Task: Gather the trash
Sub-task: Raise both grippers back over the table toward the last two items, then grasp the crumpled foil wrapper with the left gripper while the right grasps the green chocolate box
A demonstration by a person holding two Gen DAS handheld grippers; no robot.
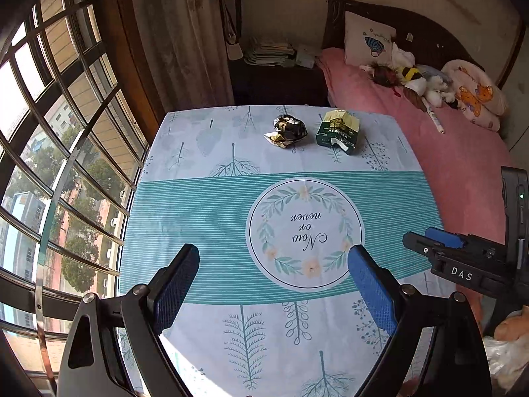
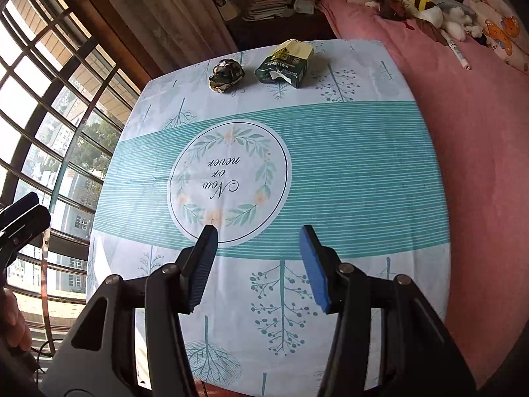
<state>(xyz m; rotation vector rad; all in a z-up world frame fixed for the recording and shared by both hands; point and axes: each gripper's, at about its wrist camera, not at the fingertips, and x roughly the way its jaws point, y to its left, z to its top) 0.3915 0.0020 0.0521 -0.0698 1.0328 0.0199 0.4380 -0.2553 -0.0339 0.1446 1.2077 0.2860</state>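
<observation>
A crumpled dark and gold wrapper (image 1: 287,131) (image 2: 225,75) lies near the far edge of the table. A torn green and cream carton (image 1: 339,131) (image 2: 287,64) lies just right of it. My left gripper (image 1: 273,259) is open and empty above the near part of the table, far from both. My right gripper (image 2: 258,233) is open and empty, also over the near side. The right gripper shows at the right edge of the left wrist view (image 1: 439,248).
The table (image 1: 198,205) wears a white and teal leaf-print cloth with a round "Now or never" emblem (image 2: 229,180). A pink bed (image 2: 463,115) with pillows and plush toys runs along the right. A barred window (image 1: 49,165) is at the left. Papers (image 1: 269,53) are stacked behind the table.
</observation>
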